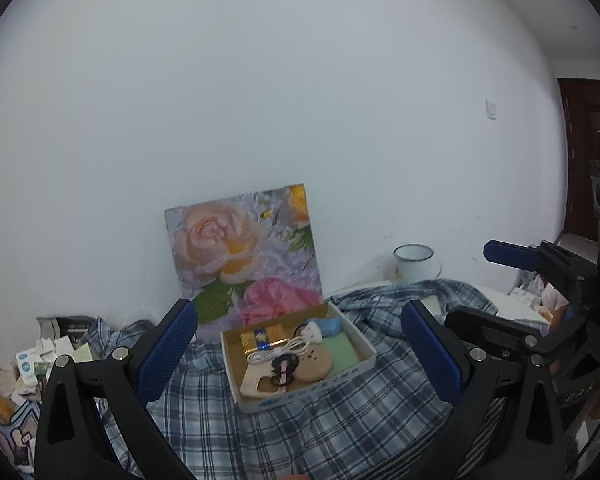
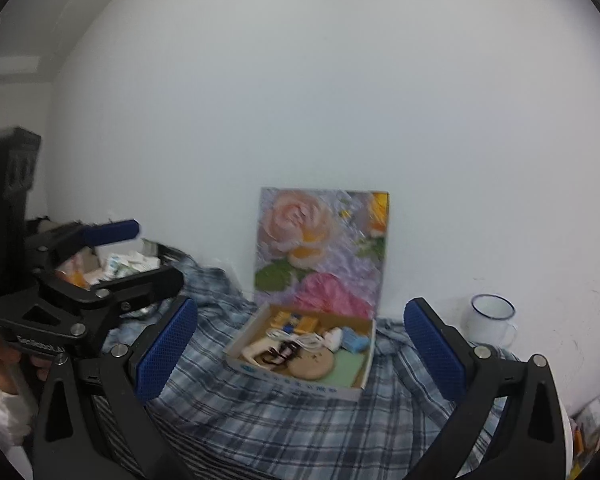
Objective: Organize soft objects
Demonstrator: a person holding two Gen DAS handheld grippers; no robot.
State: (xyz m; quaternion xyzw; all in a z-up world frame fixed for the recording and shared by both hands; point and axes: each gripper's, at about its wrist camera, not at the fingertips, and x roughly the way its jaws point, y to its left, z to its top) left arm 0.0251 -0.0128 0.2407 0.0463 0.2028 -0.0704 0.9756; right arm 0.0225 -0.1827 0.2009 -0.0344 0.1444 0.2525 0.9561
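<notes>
A: What is the step now, in your opinion?

B: I think it is the approach. Both tongs hang over the plaid cloth [image 1: 300,432], in front of the open cardboard box [image 1: 300,394], and nothing is taken yet. The soft things are inside the box: a round tan pad [image 1: 318,362], a white cable [image 1: 284,348] and a dark hair tie [image 1: 282,372] over a beige wooden piece [image 1: 256,384], a blue soft thing [image 1: 329,326] at the back wall of the box, and a green sheet [image 1: 342,350] under them.

A: How to do it well?

B: Choose one thing only. The cable and the hair tie lie across each other, so a careless pinch can lift both. The blue soft thing at the back of the box is more apart, so I judge it the easier first pick. Come from above, and do not push the thin wall of the box, because the box stands on loose cloth and can slide.

A: And the tongs?

B: The left tongs [image 1: 300,360] are wide open; the box shows between the two blue pads and they touch nothing. The right tongs [image 2: 300,356] are also wide open and empty, with the box between the fingers in that view, though this picture is a little blurred.

A: Something near the box to avoid?

B: The flower picture [image 1: 248,252] leans on the wall just behind the box, and a white enamel mug [image 1: 414,264] stands to the right of the box, well apart.
</notes>
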